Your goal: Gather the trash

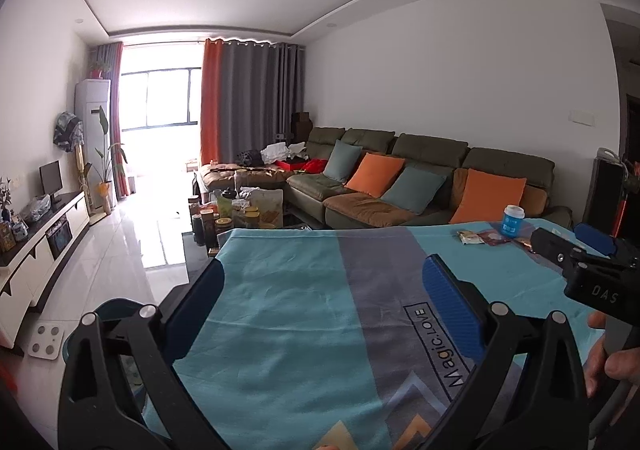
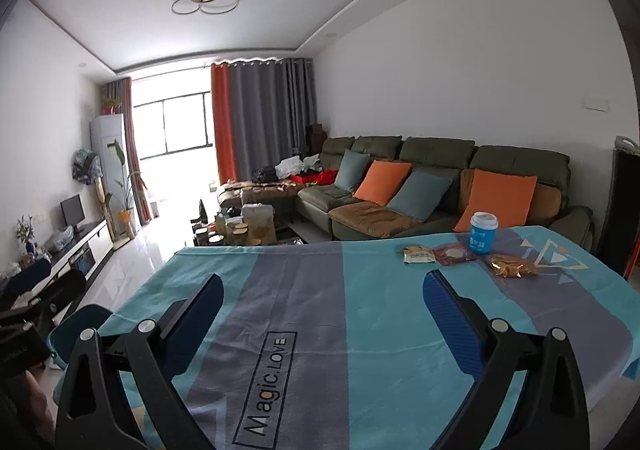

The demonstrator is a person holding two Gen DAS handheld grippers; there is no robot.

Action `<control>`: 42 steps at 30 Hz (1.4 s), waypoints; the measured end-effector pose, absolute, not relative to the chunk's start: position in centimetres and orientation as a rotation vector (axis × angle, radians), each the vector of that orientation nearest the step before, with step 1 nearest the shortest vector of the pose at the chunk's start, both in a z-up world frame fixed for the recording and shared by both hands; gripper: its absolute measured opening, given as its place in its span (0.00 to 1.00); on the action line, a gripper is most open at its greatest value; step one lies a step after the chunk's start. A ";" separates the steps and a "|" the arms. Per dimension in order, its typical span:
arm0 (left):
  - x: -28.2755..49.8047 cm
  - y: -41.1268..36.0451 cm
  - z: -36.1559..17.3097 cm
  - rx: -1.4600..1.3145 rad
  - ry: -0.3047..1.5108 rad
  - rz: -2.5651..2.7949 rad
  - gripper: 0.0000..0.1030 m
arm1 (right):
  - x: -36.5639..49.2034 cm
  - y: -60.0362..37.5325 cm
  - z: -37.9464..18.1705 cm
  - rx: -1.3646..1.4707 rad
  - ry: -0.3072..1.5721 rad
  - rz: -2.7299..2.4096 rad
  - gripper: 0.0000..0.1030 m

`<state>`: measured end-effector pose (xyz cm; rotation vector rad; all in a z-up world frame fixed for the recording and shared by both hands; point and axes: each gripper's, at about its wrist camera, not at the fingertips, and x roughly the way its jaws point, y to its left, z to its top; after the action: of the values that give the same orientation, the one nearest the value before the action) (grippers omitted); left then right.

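Both grippers hover above the counter, which is draped in a turquoise-and-grey printed cloth (image 2: 360,290), and neither carries anything. The right gripper (image 2: 323,306) has its blue-padded fingers (image 2: 450,324) spread wide with only cloth between them, which fits an approach rather than a grasp. The left gripper (image 1: 323,300) is likewise splayed and empty.

The trash lies clustered beyond and to the right of the right fingers, well apart from them: a small pale-yellow snack packet (image 2: 418,253), a flat dark-red sachet with a round label (image 2: 454,254) just beside it, a crumpled gold foil wrapper (image 2: 510,267), and a blue paper cup with a white lid (image 2: 483,232) standing upright behind the sachet. A teal plastic bin (image 2: 80,324), partly visible low to the left of the counter, is probably where the pieces are meant to go. Being nearer the cluster, the right gripper looks the likelier one to reach first.
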<state>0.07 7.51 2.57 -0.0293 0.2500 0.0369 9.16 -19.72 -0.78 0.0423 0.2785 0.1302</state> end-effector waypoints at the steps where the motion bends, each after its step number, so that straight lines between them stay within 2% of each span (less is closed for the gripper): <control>1: 0.1 7.5 2.5 -0.036 0.249 0.036 0.95 | 8.8 -19.7 -0.9 0.046 0.273 0.132 0.94; 22: -0.5 8.1 1.0 -0.058 0.157 0.037 0.95 | 6.0 -19.2 -2.6 0.023 0.205 0.065 0.94; 42: 0.0 7.7 0.5 -0.045 0.189 0.031 0.95 | 6.3 -18.6 -3.1 0.016 0.233 0.070 0.94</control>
<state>-0.01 7.72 0.45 -0.0446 0.1885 0.0307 6.34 -18.56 -3.06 0.0158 0.2331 0.0698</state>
